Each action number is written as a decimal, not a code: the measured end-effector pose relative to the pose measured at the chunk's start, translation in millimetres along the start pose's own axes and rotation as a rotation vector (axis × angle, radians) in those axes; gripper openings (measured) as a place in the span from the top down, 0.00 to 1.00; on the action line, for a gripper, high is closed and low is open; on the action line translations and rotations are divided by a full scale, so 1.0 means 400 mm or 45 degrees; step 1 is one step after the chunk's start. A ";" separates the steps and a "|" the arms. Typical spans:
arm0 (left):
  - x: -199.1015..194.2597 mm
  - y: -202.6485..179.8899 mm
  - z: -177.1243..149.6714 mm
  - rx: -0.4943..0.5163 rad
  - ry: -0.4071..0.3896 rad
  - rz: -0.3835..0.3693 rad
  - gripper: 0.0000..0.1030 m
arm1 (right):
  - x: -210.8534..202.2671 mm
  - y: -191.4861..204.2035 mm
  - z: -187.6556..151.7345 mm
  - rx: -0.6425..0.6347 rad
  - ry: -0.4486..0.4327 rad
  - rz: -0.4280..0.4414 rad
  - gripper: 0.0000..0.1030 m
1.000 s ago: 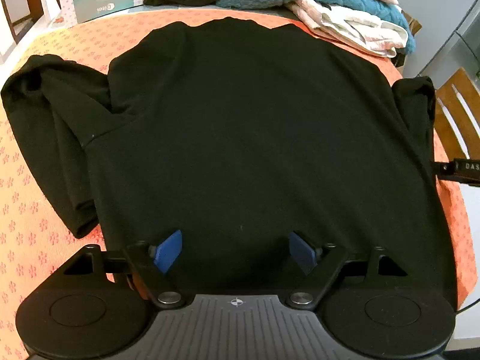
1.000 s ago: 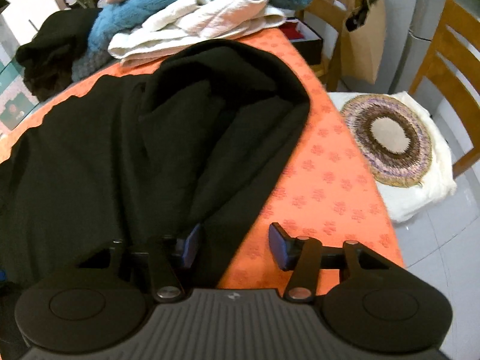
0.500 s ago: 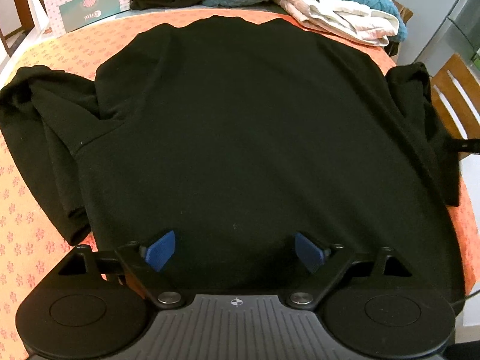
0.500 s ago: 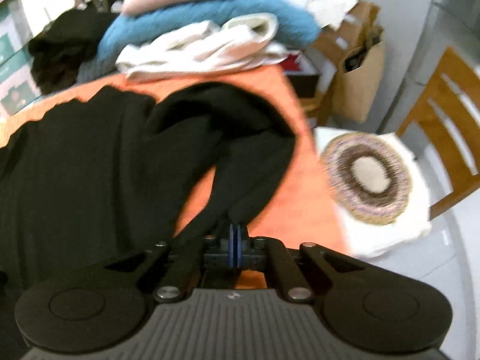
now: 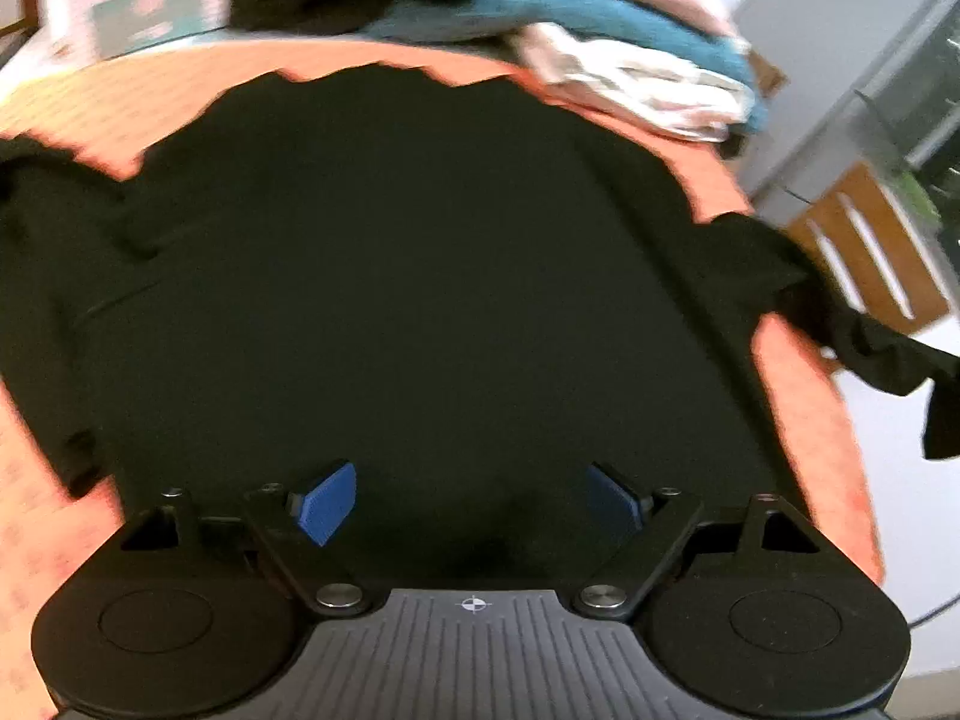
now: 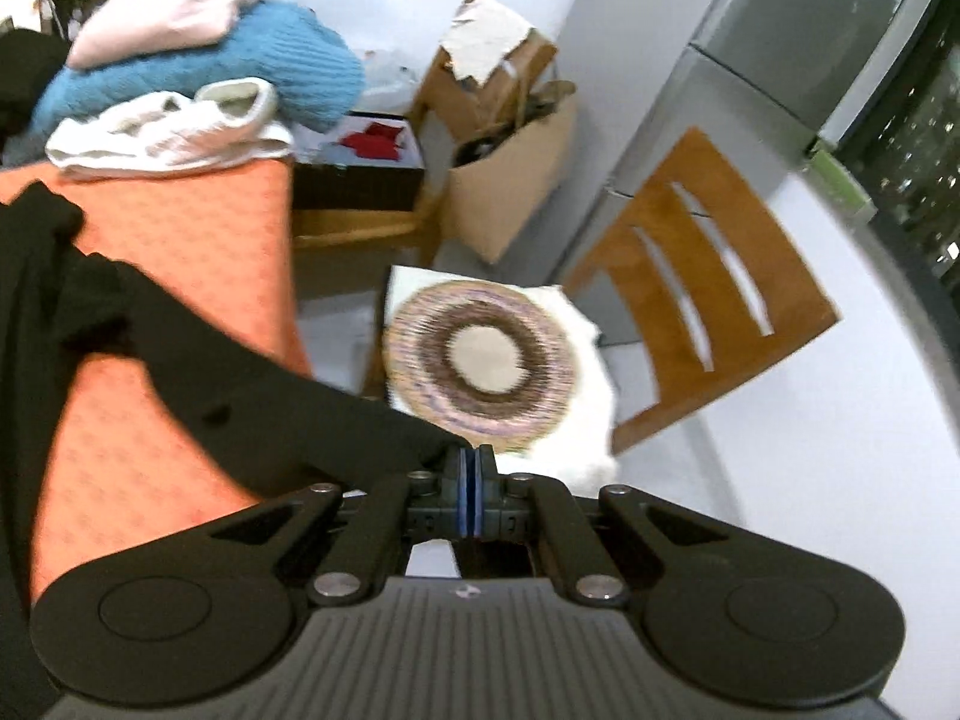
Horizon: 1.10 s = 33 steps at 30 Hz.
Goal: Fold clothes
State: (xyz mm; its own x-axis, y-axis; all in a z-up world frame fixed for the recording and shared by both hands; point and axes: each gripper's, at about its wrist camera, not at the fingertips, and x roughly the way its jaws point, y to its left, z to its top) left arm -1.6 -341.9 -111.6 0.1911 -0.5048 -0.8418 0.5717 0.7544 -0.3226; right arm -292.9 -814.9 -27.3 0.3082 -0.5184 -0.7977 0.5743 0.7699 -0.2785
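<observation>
Left view motion-blurred: far clothes pile (image 5: pixel 600 42) & box (image 5: pixel 150 12) indistinct. My body hides black top's (image 5: pixel 420 270) near hem. Sleeve (image 6: pixel 270 414) end hidden betw. my right fingers (image 6: pixel 462 495).

The right gripper (image 6: pixel 470 468), open a second ago, now pinches the black sweater's sleeve (image 6: pixel 288 414), stretched seemingly beyond the table's (image 6: pixel 180 228) right edge.

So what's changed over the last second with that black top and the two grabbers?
The right gripper closed on the black top's right sleeve and has pulled it out sideways, past the edge of the orange tablecloth, so the sleeve now stretches taut. The left gripper stayed open over the hem of the black top, whose body stayed spread flat. The pile of clothes behind is untouched.
</observation>
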 end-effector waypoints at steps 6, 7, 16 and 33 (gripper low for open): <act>0.023 -0.155 0.030 0.075 -0.035 -0.059 0.18 | 0.013 -0.085 0.009 -0.096 0.004 0.012 0.98; 0.027 -0.181 0.031 0.065 -0.046 -0.060 0.18 | 0.022 -0.102 0.014 -0.110 0.003 0.027 0.98; 0.066 -0.409 0.039 -0.030 -0.140 -0.064 0.18 | 0.105 -0.298 0.020 -0.124 0.071 0.274 0.98; 0.054 -0.472 -0.022 -0.142 -0.103 0.138 0.17 | 0.317 -0.320 -0.054 -0.198 0.252 0.533 0.74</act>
State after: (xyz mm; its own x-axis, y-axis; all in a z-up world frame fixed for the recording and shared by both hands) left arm -112.6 -491.6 -72.6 0.3128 -0.4464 -0.8384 0.4527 0.8460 -0.2816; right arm -343.6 -971.1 -104.3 0.3294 -0.0835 -0.9405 0.3069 0.9515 0.0230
